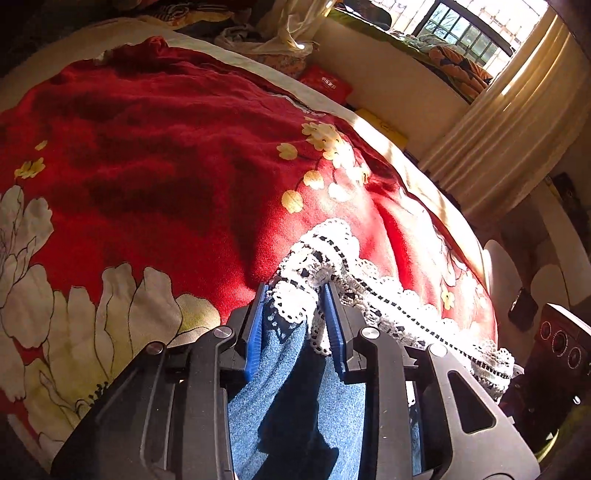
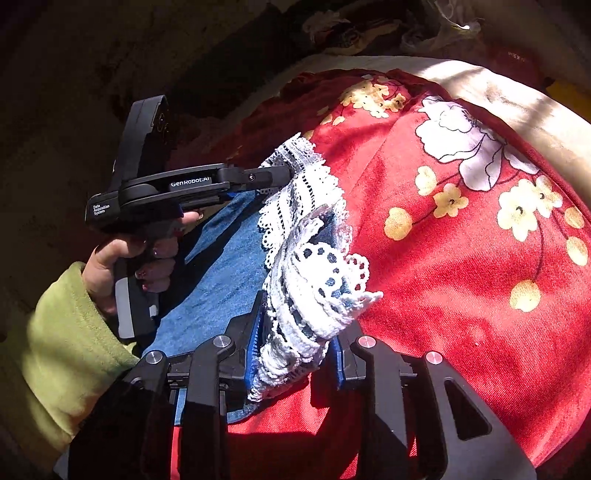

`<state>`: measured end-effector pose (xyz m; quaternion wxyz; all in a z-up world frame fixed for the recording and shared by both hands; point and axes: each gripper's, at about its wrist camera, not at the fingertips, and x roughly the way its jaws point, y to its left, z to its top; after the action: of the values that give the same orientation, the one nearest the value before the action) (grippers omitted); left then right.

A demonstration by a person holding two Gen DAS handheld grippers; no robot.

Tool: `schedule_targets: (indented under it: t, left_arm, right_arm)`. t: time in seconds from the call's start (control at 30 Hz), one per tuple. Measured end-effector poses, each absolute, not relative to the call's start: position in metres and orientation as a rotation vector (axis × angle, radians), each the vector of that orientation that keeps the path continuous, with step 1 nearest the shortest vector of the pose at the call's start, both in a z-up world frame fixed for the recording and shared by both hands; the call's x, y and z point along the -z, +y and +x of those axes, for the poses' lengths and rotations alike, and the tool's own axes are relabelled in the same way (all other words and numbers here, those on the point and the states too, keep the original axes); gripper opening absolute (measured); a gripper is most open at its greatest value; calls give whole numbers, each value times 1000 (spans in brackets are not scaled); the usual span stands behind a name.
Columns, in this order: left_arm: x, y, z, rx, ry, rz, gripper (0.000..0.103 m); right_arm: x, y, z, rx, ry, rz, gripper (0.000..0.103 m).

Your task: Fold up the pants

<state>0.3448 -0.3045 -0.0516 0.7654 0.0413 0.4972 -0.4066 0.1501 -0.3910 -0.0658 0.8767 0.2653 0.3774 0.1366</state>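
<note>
The pants are blue denim (image 1: 288,398) with a white lace hem (image 1: 332,258). They hang over the near edge of a bed with a red floral blanket (image 1: 155,155). My left gripper (image 1: 295,295) is shut on the lace hem, blue pads pinching bunched lace. In the right wrist view my right gripper (image 2: 295,332) is shut on another part of the lace hem (image 2: 317,280), with denim (image 2: 214,280) hanging to the left. The left gripper (image 2: 284,173) also shows there, held by a hand in a green sleeve, clamping the lace farther away.
The red blanket (image 2: 461,240) covers the bed ahead of both grippers. A cream sheet (image 1: 424,173) edges it at right. Curtains (image 1: 498,129) and a window (image 1: 465,33) stand at upper right. A heap of clothes (image 1: 258,29) lies at the bed's far end.
</note>
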Motion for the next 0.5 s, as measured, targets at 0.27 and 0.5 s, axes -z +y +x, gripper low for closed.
schedule_targets:
  t: [0.27, 0.5]
  left_arm:
    - [7, -258, 324, 936, 952, -41, 10]
    - [-29, -167, 293, 904, 835, -166, 10]
  right_arm:
    - [22, -347, 130, -379, 687, 427, 21]
    - [-19, -285, 117, -528, 625, 306, 21]
